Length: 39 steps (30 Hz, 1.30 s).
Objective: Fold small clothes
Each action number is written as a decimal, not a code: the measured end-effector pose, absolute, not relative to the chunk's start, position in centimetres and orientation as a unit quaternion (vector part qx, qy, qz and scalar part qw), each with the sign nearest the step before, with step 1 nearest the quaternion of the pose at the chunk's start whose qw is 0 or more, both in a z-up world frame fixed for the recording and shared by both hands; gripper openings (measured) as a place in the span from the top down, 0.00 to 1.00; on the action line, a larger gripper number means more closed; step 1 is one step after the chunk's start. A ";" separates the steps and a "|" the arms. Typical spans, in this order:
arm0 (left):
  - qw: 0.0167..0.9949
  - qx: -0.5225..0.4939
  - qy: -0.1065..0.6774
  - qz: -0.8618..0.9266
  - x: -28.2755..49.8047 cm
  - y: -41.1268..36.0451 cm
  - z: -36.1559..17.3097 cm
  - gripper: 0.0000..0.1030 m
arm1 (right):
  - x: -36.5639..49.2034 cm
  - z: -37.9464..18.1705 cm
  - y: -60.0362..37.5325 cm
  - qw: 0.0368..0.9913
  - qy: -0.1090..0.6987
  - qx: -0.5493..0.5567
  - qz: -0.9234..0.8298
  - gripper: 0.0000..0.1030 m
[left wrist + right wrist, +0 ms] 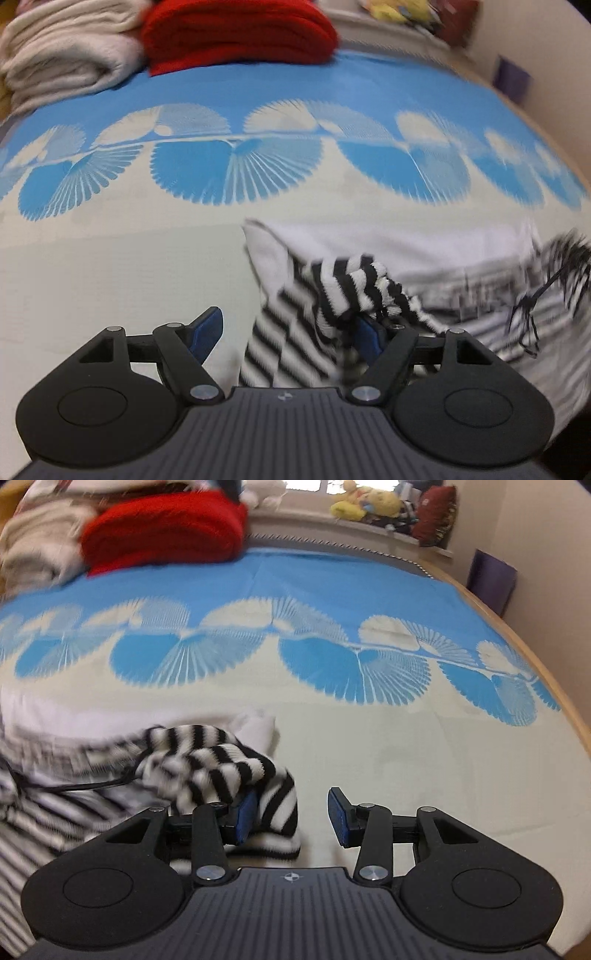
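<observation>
A small white and black-striped garment (369, 280) with a dark printed graphic lies on the bedspread (129, 258). In the left wrist view its left striped sleeve edge drapes over the right finger (369, 332) of my left gripper (288, 332), whose jaws stand wide open. In the right wrist view the garment (207, 760) sits bunched at the left, its striped sleeve lying over the left finger (245, 819) of my right gripper (291, 818), also wide open. Neither gripper pinches the cloth.
A folded red blanket (236, 33) and cream blankets (62, 51) are stacked at the bed's far left. The blue and cream patterned bedspread (406, 757) stretches ahead. Soft toys (365, 504) sit on the windowsill; the bed's wooden edge (554, 686) runs along the right.
</observation>
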<state>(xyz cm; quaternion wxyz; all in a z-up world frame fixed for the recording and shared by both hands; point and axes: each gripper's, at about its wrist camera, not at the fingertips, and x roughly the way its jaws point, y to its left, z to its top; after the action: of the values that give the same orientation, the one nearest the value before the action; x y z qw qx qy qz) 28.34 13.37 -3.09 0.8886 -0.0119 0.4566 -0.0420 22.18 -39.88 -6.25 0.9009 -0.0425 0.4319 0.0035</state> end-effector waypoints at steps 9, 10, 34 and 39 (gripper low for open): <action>0.870 -0.017 0.489 -0.056 32.5 11.9 -4.8 0.25 | 27.0 -9.1 -39.1 0.881 0.472 0.005 0.021 0.57; 0.869 -0.011 0.490 -0.059 32.8 11.7 -4.9 0.28 | 27.3 -9.4 -38.8 0.880 0.475 0.000 0.023 0.57; 0.905 -0.129 0.400 0.065 36.2 16.1 -4.5 0.87 | 30.7 -5.4 -40.4 0.942 0.285 0.128 -0.119 1.00; 0.868 -0.084 0.485 0.059 37.1 15.2 -6.7 0.55 | 31.6 -7.2 -41.8 0.908 0.370 0.182 -0.077 0.93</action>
<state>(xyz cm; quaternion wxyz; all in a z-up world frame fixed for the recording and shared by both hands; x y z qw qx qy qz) 37.08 15.22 -6.66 0.8685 -0.0839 0.4850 0.0589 31.61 -41.80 -7.17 0.9078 0.1817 0.3700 -0.0775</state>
